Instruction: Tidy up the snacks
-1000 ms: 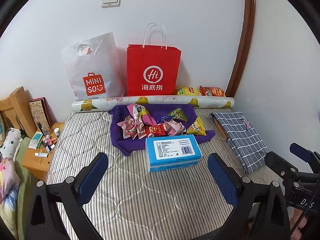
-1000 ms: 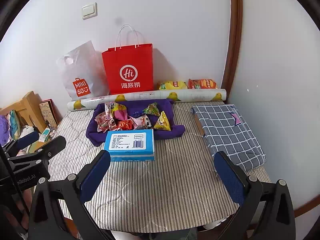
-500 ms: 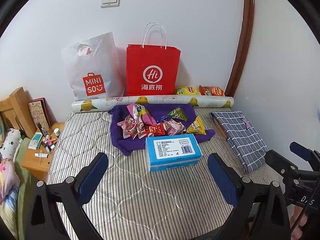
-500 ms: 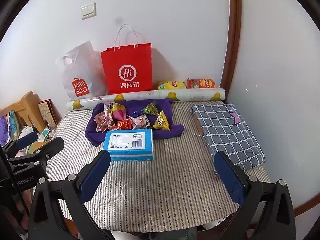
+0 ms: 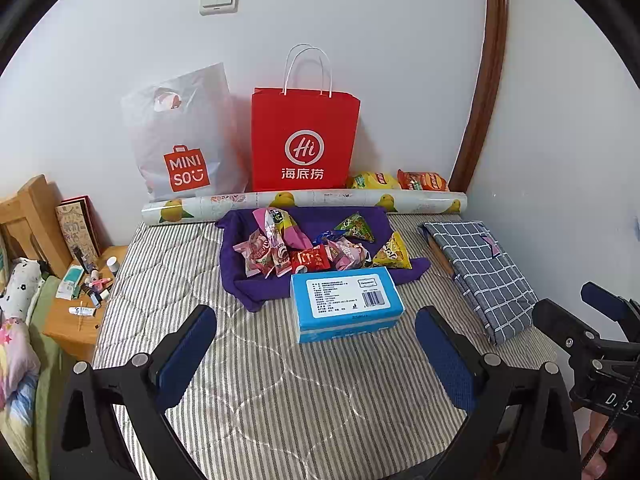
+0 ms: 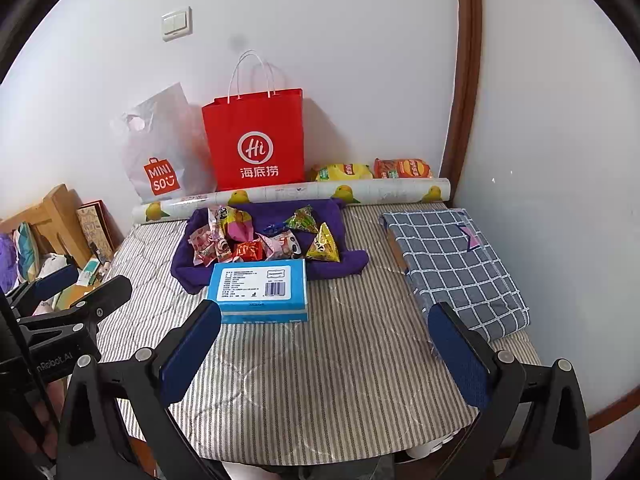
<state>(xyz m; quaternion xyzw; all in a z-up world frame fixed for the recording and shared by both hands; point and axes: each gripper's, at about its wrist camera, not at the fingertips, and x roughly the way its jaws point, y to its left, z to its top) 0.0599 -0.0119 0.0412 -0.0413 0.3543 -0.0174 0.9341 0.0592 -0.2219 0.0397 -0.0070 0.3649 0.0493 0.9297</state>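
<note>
a pile of small snack packets [image 5: 316, 246] lies on one purple cloth [image 5: 276, 280] at the centre of the frame, on the striped mattress [image 5: 280, 392]; the packets overlap too much to count exactly. just below the pile sits one blue box [image 5: 346, 304]. two chip bags [image 5: 398, 180] lie behind one printed roll [image 5: 304, 202]. above stand two shopping bags, one red [image 5: 305, 140], one white [image 5: 184, 140]. one checked bundle [image 5: 484, 276] lies at right. both the left gripper [image 5: 316, 352] and the right gripper [image 6: 324, 348] hang empty with fingers wide apart.
</note>
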